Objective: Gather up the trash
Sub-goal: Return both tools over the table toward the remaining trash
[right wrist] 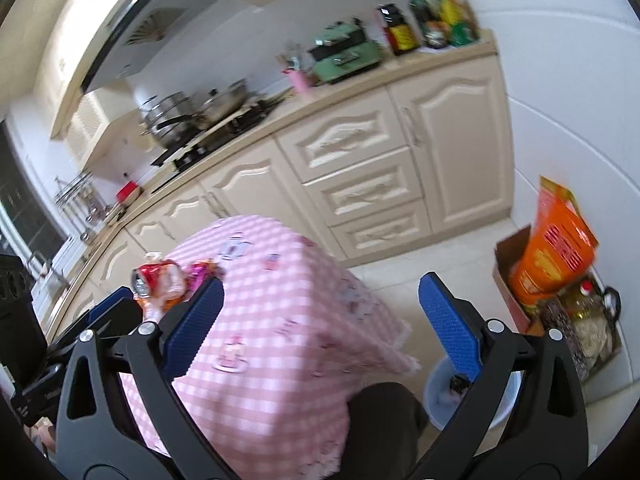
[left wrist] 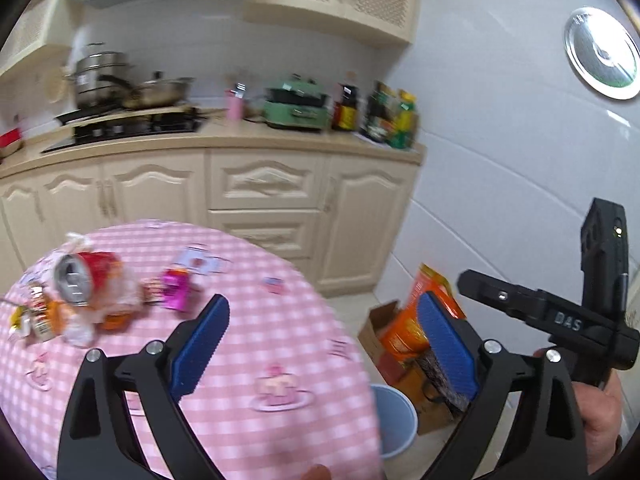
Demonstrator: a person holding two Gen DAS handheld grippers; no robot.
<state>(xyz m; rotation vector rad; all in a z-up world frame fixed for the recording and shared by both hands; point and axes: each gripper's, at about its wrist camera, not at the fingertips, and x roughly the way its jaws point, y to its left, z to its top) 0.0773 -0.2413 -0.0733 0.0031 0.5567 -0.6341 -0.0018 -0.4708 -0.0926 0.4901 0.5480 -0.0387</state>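
Note:
A pile of trash lies at the far left of the pink checked table (left wrist: 248, 320): a crushed red can (left wrist: 82, 274), a clear plastic bag (left wrist: 116, 304), a magenta wrapper (left wrist: 176, 288) and a small labelled packet (left wrist: 40, 312). My left gripper (left wrist: 324, 344) is open and empty above the table's right part. The can (right wrist: 146, 276) and magenta wrapper (right wrist: 198, 272) also show in the right wrist view. My right gripper (right wrist: 320, 320) is open and empty, over the table's near edge. A pale blue bin (right wrist: 440, 396) stands on the floor below the table, with something dark inside.
Cream kitchen cabinets (left wrist: 264, 192) with a stove, pots (left wrist: 100, 80) and bottles (left wrist: 392, 120) line the back. A cardboard box with an orange bag (right wrist: 556, 248) and an oil bottle (right wrist: 588, 304) sits on the floor by the right wall. The bin (left wrist: 394, 420) shows under the table edge.

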